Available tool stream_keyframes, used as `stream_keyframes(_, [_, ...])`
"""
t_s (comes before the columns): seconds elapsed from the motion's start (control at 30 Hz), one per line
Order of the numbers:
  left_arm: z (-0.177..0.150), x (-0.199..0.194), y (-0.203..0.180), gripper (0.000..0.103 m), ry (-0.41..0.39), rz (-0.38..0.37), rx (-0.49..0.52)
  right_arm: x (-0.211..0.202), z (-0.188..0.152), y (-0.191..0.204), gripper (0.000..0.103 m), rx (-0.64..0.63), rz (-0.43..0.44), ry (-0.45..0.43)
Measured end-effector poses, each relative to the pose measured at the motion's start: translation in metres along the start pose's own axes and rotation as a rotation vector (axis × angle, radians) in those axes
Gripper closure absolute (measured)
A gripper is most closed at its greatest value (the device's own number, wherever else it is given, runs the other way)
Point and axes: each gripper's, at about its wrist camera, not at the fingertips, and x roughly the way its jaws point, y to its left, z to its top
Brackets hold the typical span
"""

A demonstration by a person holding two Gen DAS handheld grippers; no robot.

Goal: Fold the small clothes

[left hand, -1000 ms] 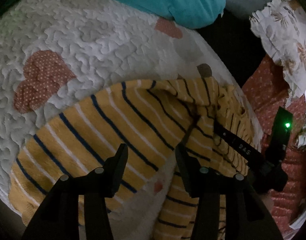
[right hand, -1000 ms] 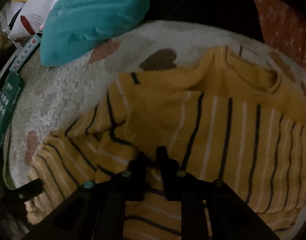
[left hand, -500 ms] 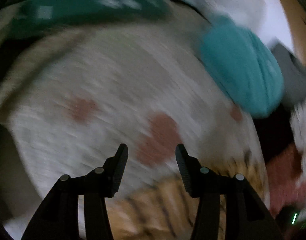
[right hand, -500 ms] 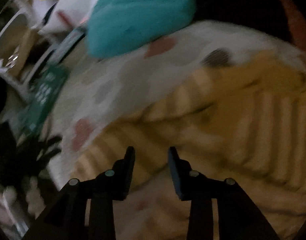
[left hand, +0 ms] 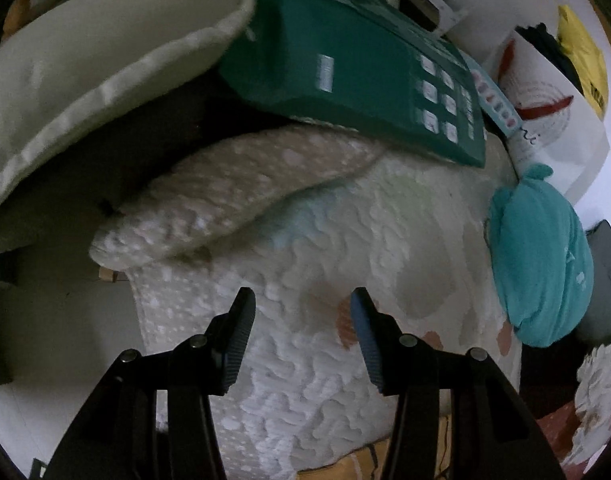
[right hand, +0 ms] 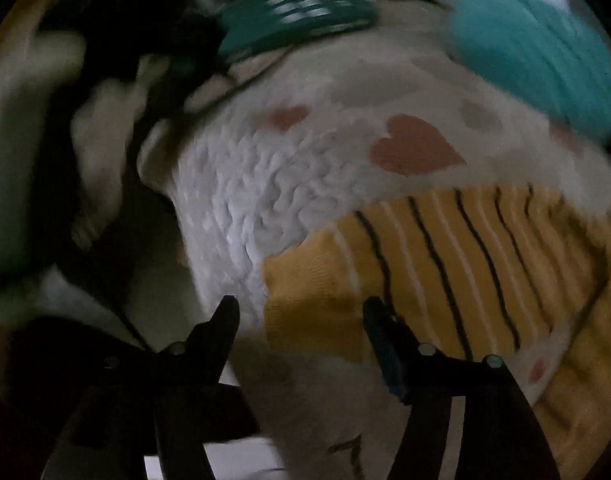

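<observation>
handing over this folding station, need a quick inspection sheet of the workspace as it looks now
surface: white quilted blanket with heart patches, one corner folded back.
job's things: yellow striped sweater lying on the blanket.
clutter: teal cushion, green package, cream pillow.
grippers: left hand-held gripper open, empty; right hand-held gripper opening, over the sweater's edge, not gripping.
cables: nothing seen.
surroundings: white paper bag; dim.

Dim light throughout; the right wrist view is motion-blurred, both views bowed with black corners.
</observation>
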Motion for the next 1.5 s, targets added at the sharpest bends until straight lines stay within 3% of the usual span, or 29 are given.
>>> stream_keyframes(0.07, [0.004, 0.001, 0.005, 0.055, 0.008, -0.002, -0.013, 0.012, -0.003, -0.001, 0.035, -0.053, -0.084, 0.026])
stream_keyframes(0.2, [0.006, 0.004, 0.008, 0.055, 0.011, -0.002, -0.034, 0.002, 0.016, -0.035, 0.087, 0.069, -0.061, 0.049])
stream_keyframes(0.3, [0.001, 0.006, 0.002, 0.055, 0.023, -0.009, -0.023, -0.047, 0.055, -0.083, 0.089, 0.208, -0.075, -0.055])
stream_keyframes(0.47, [-0.016, 0.012, -0.024, 0.055, 0.047, -0.026, 0.046, -0.193, 0.118, -0.182, 0.089, 0.502, 0.008, -0.344])
stream_keyframes(0.6, [-0.034, 0.022, -0.046, 0.055, 0.094, -0.037, 0.105, -0.289, 0.129, -0.229, 0.089, 0.632, 0.063, -0.515])
stream_keyframes(0.67, [-0.042, 0.025, -0.055, 0.055, 0.112, -0.039, 0.130, -0.314, 0.120, -0.247, 0.089, 0.687, 0.014, -0.521])
stream_keyframes(0.8, [-0.055, 0.031, -0.072, 0.055, 0.135, -0.046, 0.178, -0.318, 0.063, -0.297, 0.089, 0.788, -0.129, -0.432])
stream_keyframes(1.03, [-0.088, 0.039, -0.110, 0.054, 0.175, -0.064, 0.304, -0.276, -0.122, -0.417, 0.089, 1.105, -0.425, -0.182])
stream_keyframes(1.13, [-0.109, 0.046, -0.132, 0.054, 0.204, -0.070, 0.380, -0.265, -0.199, -0.450, 0.089, 1.243, -0.510, -0.119])
stream_keyframes(1.23, [-0.133, 0.054, -0.154, 0.054, 0.248, -0.090, 0.451, -0.246, -0.254, -0.470, 0.088, 1.336, -0.546, -0.056])
stream_keyframes(1.3, [-0.155, 0.059, -0.171, 0.054, 0.277, -0.099, 0.514, -0.233, -0.280, -0.479, 0.084, 1.385, -0.535, -0.009])
stream_keyframes(1.37, [-0.174, 0.064, -0.185, 0.054, 0.308, -0.114, 0.565, -0.226, -0.294, -0.482, 0.071, 1.419, -0.548, 0.012])
stream_keyframes(1.43, [-0.193, 0.066, -0.197, 0.054, 0.334, -0.126, 0.619, -0.230, -0.308, -0.475, 0.049, 1.423, -0.560, 0.000])
stream_keyframes(1.5, [-0.214, 0.067, -0.207, 0.054, 0.359, -0.138, 0.673, -0.237, -0.315, -0.465, 0.045, 1.388, -0.562, 0.000])
